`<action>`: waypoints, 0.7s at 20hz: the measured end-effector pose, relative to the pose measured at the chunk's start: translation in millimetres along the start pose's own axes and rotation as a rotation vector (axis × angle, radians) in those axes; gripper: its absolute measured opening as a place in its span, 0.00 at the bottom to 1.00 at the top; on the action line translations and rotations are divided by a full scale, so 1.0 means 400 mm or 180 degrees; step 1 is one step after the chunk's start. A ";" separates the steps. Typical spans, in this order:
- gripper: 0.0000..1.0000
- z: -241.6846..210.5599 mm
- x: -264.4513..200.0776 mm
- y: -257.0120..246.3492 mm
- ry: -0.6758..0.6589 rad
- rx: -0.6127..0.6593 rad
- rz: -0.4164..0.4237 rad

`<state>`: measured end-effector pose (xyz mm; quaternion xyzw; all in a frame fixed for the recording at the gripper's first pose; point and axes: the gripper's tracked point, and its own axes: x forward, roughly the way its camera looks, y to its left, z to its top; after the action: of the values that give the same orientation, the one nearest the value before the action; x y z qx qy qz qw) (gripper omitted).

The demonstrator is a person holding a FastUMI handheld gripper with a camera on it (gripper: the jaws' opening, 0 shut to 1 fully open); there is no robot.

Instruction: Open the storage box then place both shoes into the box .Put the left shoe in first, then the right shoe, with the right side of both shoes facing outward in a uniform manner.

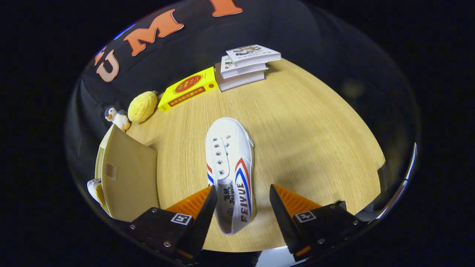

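White canvas shoe (231, 167) lies on the table, heel between the released gripper's (243, 200) spread fingers.

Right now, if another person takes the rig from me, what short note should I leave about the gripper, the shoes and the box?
Gripper: open, holding nothing; the heel end of the white shoe lies between its fingers, toe pointing away, not gripped.
Box: on the table beside the shoe, lid raised. Something white shows at the box's near edge, perhaps the other shoe; I cannot tell.
Done: box opened.
Left: close on the shoe on the table and put it in the box with its right side outward; check the first shoe's place.
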<state>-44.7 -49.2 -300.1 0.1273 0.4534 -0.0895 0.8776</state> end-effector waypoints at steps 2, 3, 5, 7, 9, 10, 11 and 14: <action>0.78 -0.002 0.030 0.000 0.0084 -0.0100 -0.0031; 0.71 -0.001 0.046 0.000 0.0106 -0.0126 -0.0035; 0.57 -0.014 0.070 0.009 0.0233 -0.0076 0.0096; 0.42 -0.017 0.069 0.006 0.0287 0.0083 0.0210; 0.39 -0.014 0.077 0.005 0.0299 0.0148 0.0321; 0.38 -0.017 0.075 0.003 0.0319 0.0147 0.0357; 0.36 -0.015 0.075 0.001 0.0319 0.0106 0.0390; 0.21 0.000 0.074 -0.013 0.0215 0.0271 0.0481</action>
<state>-29.2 -55.3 -325.3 0.2013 0.4675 -0.0378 0.8599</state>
